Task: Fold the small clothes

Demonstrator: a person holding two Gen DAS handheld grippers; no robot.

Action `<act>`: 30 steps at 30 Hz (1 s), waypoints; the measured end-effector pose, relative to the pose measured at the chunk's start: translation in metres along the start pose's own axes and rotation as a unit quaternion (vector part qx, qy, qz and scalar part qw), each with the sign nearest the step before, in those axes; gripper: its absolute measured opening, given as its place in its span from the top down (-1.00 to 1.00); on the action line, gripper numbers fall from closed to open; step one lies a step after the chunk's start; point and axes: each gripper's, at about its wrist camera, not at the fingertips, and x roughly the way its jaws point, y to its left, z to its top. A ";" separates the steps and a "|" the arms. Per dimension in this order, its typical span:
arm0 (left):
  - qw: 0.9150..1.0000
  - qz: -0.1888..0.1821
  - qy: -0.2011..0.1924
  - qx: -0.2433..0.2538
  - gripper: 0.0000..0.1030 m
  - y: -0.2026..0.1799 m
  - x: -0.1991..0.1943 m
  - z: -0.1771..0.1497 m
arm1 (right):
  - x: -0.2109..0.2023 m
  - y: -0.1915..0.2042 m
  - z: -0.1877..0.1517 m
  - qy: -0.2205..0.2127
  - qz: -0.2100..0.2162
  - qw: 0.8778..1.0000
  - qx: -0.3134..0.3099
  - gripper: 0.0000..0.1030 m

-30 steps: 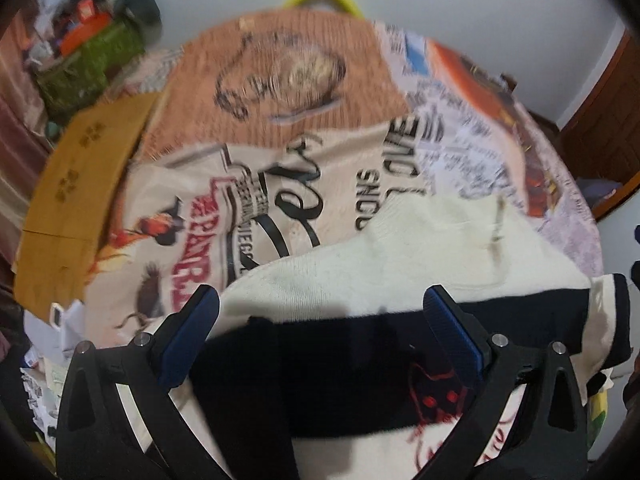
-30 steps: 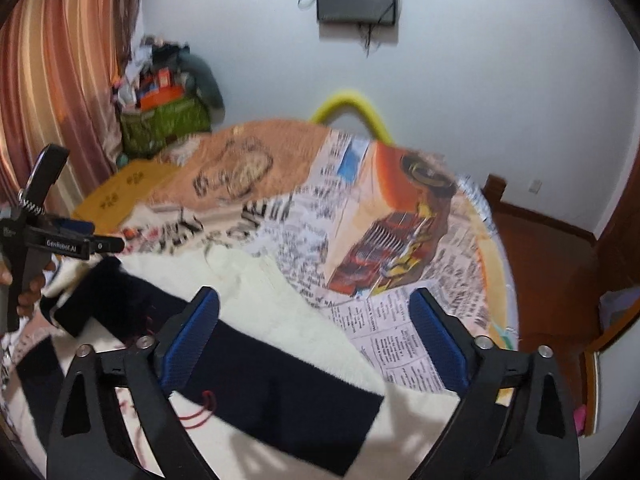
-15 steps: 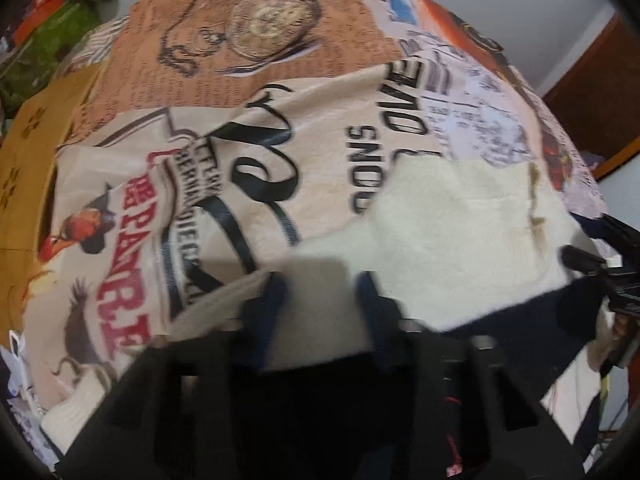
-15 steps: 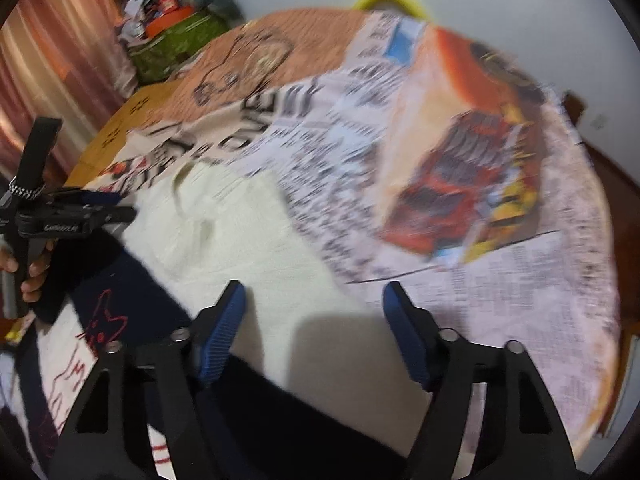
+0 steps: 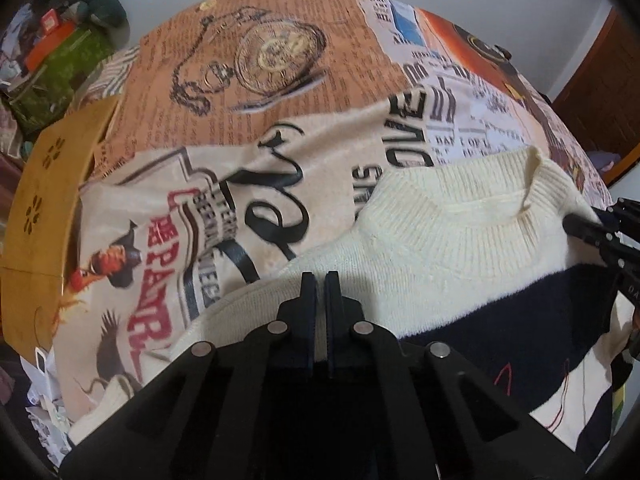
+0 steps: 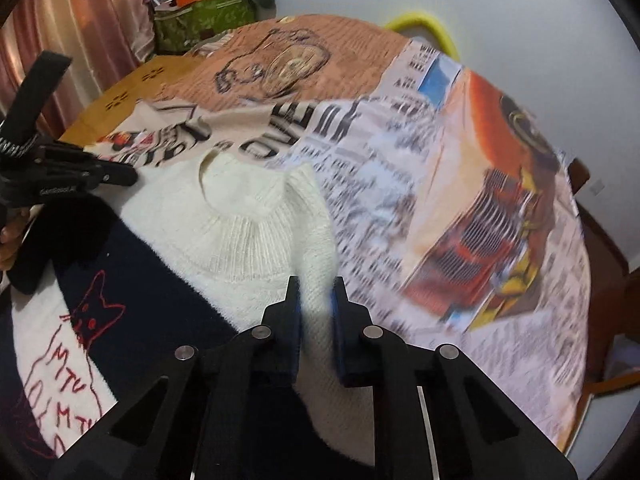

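Note:
A small cream knit sweater [image 5: 452,236] with a navy band and red stitched cat drawing lies on the printed tablecloth; it also shows in the right wrist view [image 6: 248,224]. My left gripper [image 5: 320,280] is shut on the sweater's left shoulder edge. My right gripper [image 6: 316,284] is closed on the sweater's right shoulder, with cream knit pinched between the blue pads. Each gripper shows at the edge of the other's view, the right one [image 5: 600,232] and the left one [image 6: 68,176].
The round table carries a collage-print cloth [image 6: 460,200] with a pocket watch and a truck. A tan cardboard box [image 5: 44,208] stands at the left edge. A cluttered green bag [image 6: 200,20] sits by the curtain. A yellow chair back [image 6: 424,28] rises behind the table.
Both grippers have gone from wide open to closed on the sweater's shoulders. Both moved forward and down onto the garment near the collar.

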 end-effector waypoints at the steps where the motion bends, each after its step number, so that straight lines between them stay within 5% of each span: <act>1: 1.000 0.001 -0.003 -0.003 0.94 0.001 0.001 0.004 | 0.002 -0.004 0.005 -0.003 -0.005 1.000 0.001 0.78; 9: 0.998 0.053 0.001 -0.018 0.95 0.003 0.032 0.028 | 0.031 -0.027 0.016 0.002 -0.040 0.999 0.031 0.78; 17: 0.998 0.042 -0.010 -0.045 0.86 0.016 0.020 0.021 | 0.028 -0.027 0.008 0.002 -0.065 0.998 0.011 0.65; 20: 0.997 0.051 -0.022 -0.047 0.46 0.023 -0.010 0.013 | 0.008 -0.028 0.009 -0.013 -0.062 0.998 0.024 0.63; 22: 0.996 0.054 -0.045 -0.049 -0.01 0.031 -0.039 0.005 | -0.010 -0.027 0.008 -0.032 -0.048 0.998 0.038 0.63; 30: 0.989 0.095 -0.105 -0.044 -0.51 0.058 -0.127 -0.046 | -0.083 -0.005 0.003 -0.105 -0.019 0.992 0.062 0.18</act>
